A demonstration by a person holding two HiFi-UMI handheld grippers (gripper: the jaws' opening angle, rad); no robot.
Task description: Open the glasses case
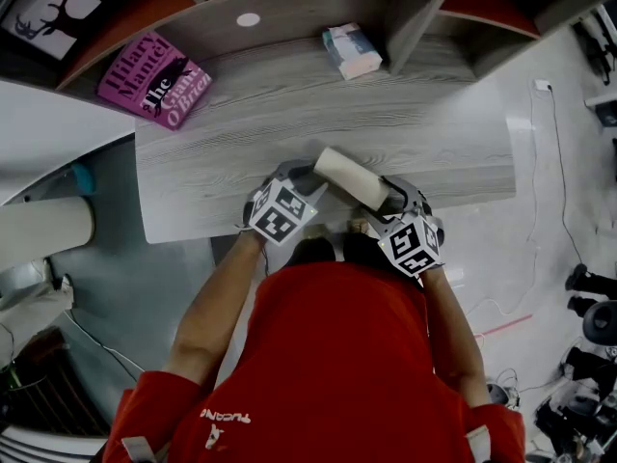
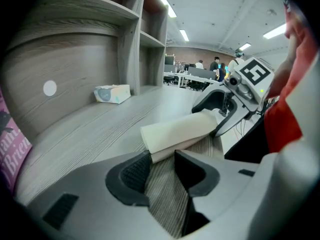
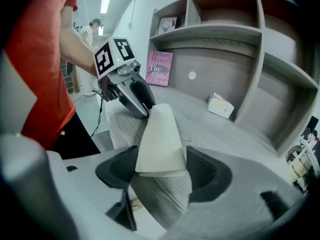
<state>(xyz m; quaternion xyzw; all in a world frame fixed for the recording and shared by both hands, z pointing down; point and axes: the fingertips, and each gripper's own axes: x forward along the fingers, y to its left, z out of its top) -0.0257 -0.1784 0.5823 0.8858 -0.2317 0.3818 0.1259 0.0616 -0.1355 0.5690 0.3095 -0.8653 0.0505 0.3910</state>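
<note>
1. Left gripper has its pads pressed on one end of the glasses case. The right gripper stands wide round the other end, a sliver short of pinching.
2. The case lies by the front edge of the desk, right of its middle, spanning the gap between both tools.
3. Handling, as I judge it: light, with stiff flat panels and smooth cream faces that look likely to slip. It probably tolerates a firm squeeze.
4. Best hold: steady one end across its narrow sides, and take the flap's free edge with the other tool.
5. Count: one case, two grippers, one pink book, one tissue packet.
</note>
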